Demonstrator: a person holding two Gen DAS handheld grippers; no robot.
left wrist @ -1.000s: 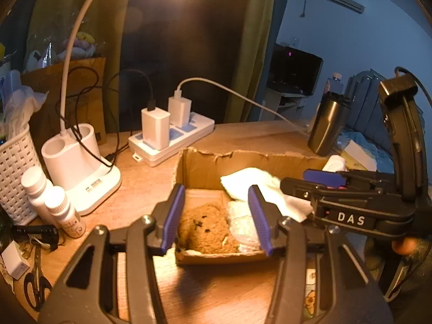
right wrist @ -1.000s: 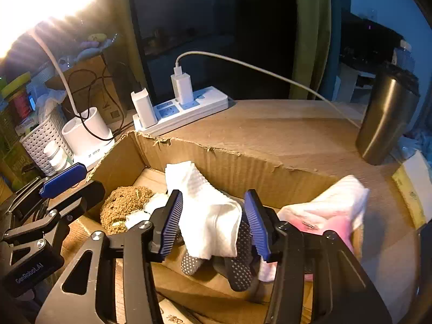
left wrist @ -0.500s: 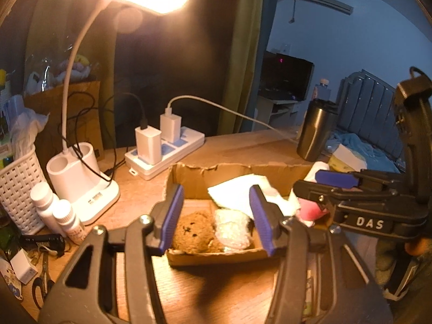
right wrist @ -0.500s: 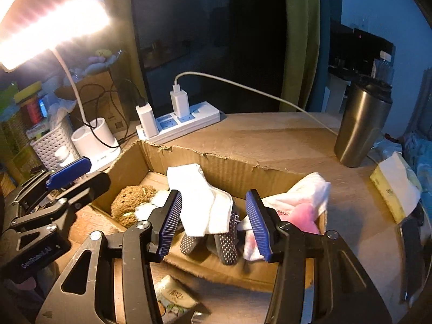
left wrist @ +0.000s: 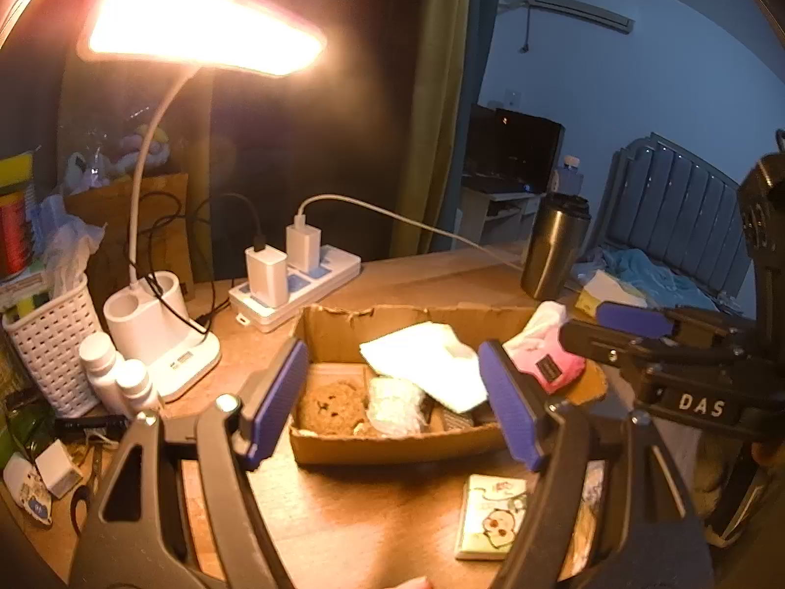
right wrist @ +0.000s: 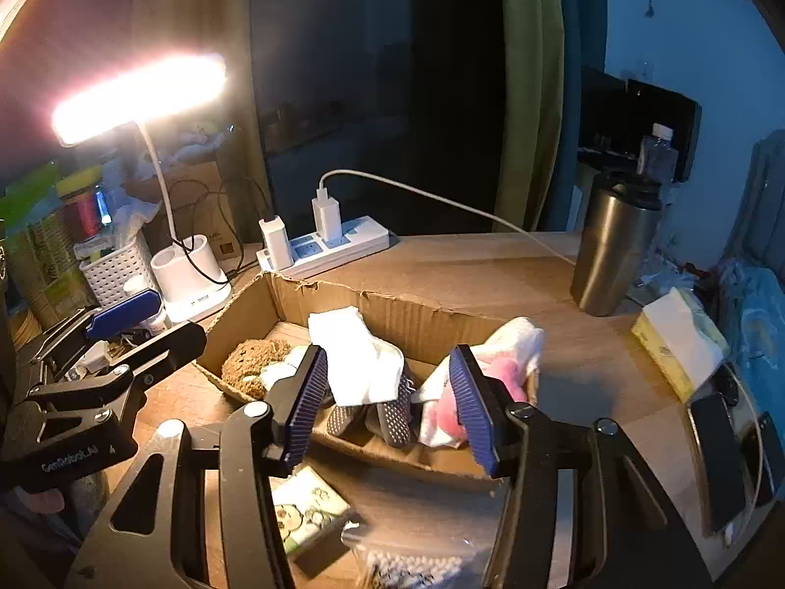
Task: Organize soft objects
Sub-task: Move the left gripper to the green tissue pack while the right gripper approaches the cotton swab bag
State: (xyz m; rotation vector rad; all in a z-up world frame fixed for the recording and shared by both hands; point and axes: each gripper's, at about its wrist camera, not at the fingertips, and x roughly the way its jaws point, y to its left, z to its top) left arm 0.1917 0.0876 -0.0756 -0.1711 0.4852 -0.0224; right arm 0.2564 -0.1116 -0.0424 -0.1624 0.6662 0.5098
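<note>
Left wrist view: left gripper (left wrist: 392, 395) and right gripper (right wrist: 387, 405) just spread wider, empty, backed off above the cardboard box (left wrist: 392, 444); sorting likely finished.

The left tool (left wrist: 392, 405), its jaws just opened wider and gripping nothing, hangs above the near edge of a cardboard box (left wrist: 392, 446) on the worktop (left wrist: 373, 515). Inside lie a brown plush (left wrist: 331, 407), a white cloth (left wrist: 431, 363) and a pink-and-white sock (left wrist: 549, 353). The right tool (left wrist: 633, 321) reaches in from the right, beside the box.
</note>
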